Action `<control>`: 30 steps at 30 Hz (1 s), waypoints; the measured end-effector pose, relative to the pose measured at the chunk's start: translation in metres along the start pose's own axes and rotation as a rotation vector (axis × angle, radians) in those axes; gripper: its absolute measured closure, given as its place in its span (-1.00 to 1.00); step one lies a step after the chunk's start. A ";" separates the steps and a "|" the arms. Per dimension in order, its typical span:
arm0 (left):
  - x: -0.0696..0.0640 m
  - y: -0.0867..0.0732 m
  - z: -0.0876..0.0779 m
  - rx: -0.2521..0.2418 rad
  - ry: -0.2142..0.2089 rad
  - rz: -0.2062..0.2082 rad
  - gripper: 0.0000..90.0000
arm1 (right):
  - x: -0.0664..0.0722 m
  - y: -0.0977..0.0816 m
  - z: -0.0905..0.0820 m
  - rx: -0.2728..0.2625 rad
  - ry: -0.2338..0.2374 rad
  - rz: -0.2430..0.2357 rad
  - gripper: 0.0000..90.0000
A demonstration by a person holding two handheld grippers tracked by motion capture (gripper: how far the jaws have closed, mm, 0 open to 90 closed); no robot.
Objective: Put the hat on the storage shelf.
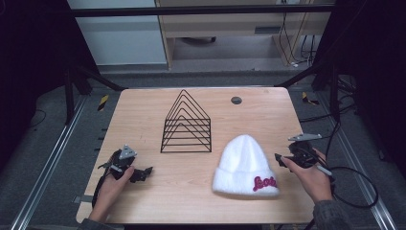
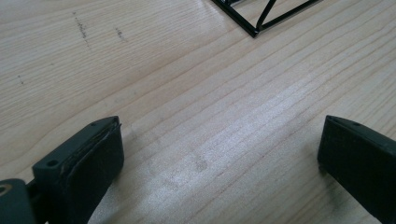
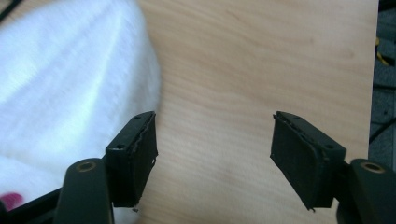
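Observation:
A white knit beanie with pink lettering on its cuff lies flat on the right half of the wooden table. A black wire rack made of triangular frames stands at the table's middle. My right gripper hovers just right of the beanie's cuff, open with nothing between its pads. In the right gripper view the gripper looks down at bare wood, the beanie beside its left jaw. My left gripper rests low at the front left, open and empty. The left gripper view has this gripper over bare wood, a rack corner ahead.
A small dark round disc is set in the table near its far edge. A black cable loops off the table's right side. The table's right edge is close to the right gripper.

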State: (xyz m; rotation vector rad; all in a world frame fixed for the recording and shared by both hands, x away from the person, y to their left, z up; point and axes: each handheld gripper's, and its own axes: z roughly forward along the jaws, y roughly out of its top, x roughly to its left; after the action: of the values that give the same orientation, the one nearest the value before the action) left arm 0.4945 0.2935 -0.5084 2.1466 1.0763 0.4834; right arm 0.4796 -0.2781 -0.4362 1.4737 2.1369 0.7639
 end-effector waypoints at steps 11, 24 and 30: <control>0.000 0.000 0.000 0.000 0.000 0.000 -1.00 | 0.036 0.051 0.013 0.037 0.062 -0.107 -0.18; 0.000 0.000 0.000 0.000 -0.001 0.003 -1.00 | 0.056 0.075 0.042 0.067 0.138 -0.093 -0.42; 0.000 0.000 0.000 0.000 0.000 0.004 -1.00 | 0.060 0.079 0.060 0.084 0.141 -0.096 -0.24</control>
State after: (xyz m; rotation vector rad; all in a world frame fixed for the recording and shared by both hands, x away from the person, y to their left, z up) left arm 0.4949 0.2938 -0.5083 2.1494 1.0722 0.4848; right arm 0.5523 -0.1878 -0.4316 1.3831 2.3538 0.7722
